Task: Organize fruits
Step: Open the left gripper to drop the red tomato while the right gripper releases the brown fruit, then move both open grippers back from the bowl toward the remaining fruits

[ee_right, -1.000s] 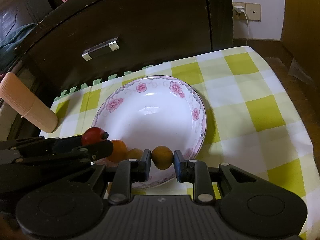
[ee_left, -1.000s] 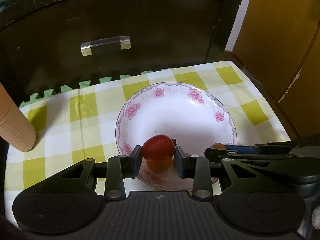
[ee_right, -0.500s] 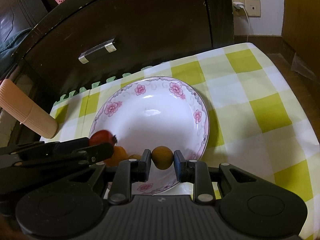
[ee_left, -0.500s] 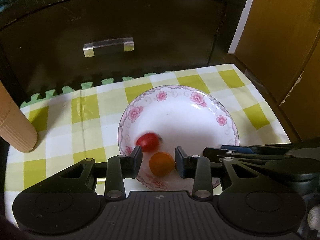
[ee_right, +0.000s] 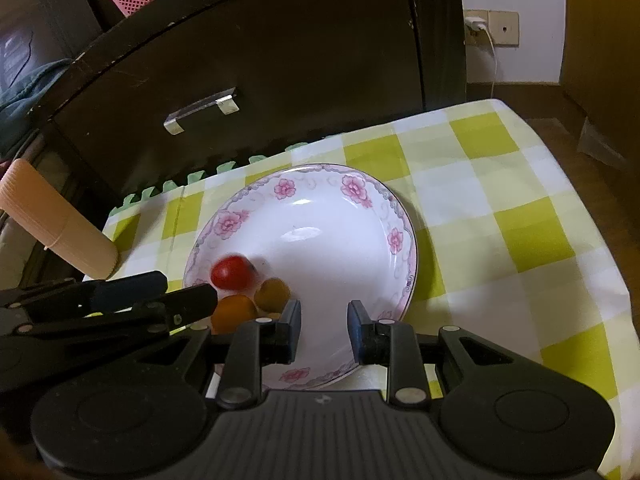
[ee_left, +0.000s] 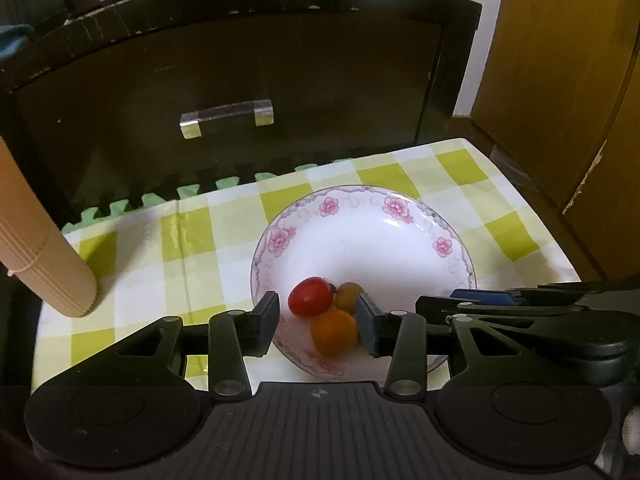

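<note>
Since a second ago both fruits have left the jaws: we see the red tomato (ee_left: 310, 296), the orange tomato (ee_left: 334, 332) and the yellow-brown one (ee_left: 349, 297) touching in a cluster at the near edge of the floral plate (ee_left: 400, 208). Left gripper (ee_left: 317, 326) has just been opening, moderately wide, pads clear of the orange fruit between them. Right gripper (ee_right: 323, 330) stands parted and empty now. We find no readable writing. Checked cloth (ee_right: 500, 216) underneath.
</note>
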`<state>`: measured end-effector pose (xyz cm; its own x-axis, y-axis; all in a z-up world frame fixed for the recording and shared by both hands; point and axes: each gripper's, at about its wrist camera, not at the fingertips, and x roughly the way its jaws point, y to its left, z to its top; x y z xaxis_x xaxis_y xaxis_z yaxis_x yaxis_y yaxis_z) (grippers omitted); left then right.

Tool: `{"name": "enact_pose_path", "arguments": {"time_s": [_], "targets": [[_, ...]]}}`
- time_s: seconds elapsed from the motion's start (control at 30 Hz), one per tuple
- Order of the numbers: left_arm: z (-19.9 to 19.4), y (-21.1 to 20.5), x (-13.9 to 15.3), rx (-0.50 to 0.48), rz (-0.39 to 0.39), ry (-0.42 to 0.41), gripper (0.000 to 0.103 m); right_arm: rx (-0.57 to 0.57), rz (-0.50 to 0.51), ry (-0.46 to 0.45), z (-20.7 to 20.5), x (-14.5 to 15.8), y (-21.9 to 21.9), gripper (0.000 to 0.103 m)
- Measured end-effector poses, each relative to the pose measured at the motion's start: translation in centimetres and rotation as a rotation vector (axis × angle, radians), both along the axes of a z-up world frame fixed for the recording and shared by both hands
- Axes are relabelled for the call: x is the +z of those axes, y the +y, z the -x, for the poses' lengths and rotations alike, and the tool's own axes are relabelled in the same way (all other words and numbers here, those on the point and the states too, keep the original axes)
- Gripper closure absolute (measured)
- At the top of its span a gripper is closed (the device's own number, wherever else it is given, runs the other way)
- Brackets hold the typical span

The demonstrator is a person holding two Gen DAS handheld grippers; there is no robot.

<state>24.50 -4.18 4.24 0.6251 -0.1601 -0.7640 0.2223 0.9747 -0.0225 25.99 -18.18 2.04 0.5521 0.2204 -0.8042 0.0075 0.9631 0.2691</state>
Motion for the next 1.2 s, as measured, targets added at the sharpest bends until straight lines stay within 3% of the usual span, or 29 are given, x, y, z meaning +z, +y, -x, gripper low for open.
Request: {"name": "enact_pose_path", "arguments": {"time_s": [0.8,1.2], "targets": [[4.0,1.5,1.1,0.005,-0.024,-0.02,0.05,0.045,0.017,-0.021,3.4,1.5,1.9,0.079],[7.1,3.4,1.3,0.01,-0.03,0.01,0.051,0.097,0.007,0.006,5.6,1.4,3.6,0.078]]}}
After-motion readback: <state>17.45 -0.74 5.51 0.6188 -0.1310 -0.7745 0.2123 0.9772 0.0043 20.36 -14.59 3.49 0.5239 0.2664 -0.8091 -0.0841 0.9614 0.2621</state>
